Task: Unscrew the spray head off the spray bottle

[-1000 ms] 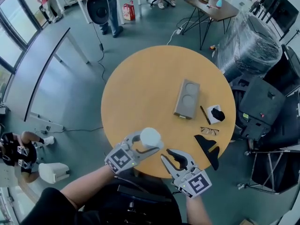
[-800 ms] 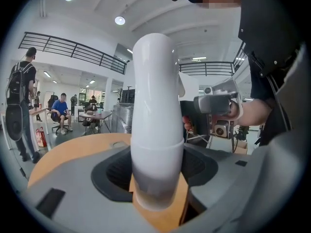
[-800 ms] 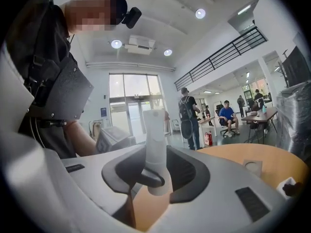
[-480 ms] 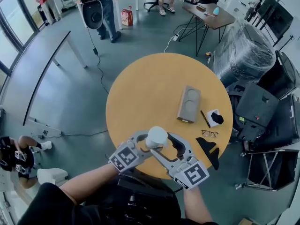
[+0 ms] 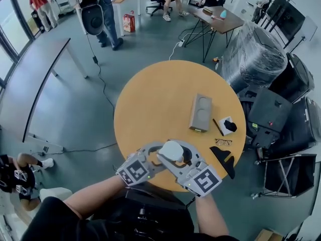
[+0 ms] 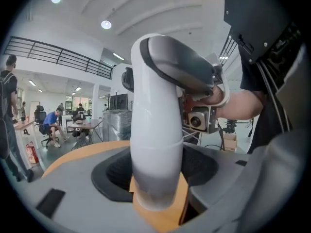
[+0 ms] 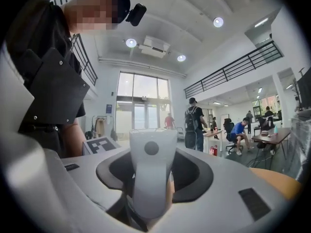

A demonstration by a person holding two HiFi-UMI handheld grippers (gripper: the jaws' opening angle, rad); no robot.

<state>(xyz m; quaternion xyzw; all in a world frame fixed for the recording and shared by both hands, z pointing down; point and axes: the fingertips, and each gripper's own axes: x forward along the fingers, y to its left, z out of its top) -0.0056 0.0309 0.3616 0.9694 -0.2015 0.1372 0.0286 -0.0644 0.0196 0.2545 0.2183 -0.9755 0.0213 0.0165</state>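
Right gripper (image 7: pixel 153 174) is closing its jaws round the spray head (image 7: pixel 150 147), at six o'clock on the table (image 5: pixel 150 99), and should pinch snugly, then turn, while the left gripper (image 6: pixel 156 171) squeezes the spray bottle (image 6: pixel 155 130) tight.

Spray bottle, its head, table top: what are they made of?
Spray bottle: likely plastic, white, smooth, soft sheen.
Spray head: looks like moulded plastic, white with a grey top, satin.
Table top: tan, matte, uniform; laminate or veneer, can't tell.
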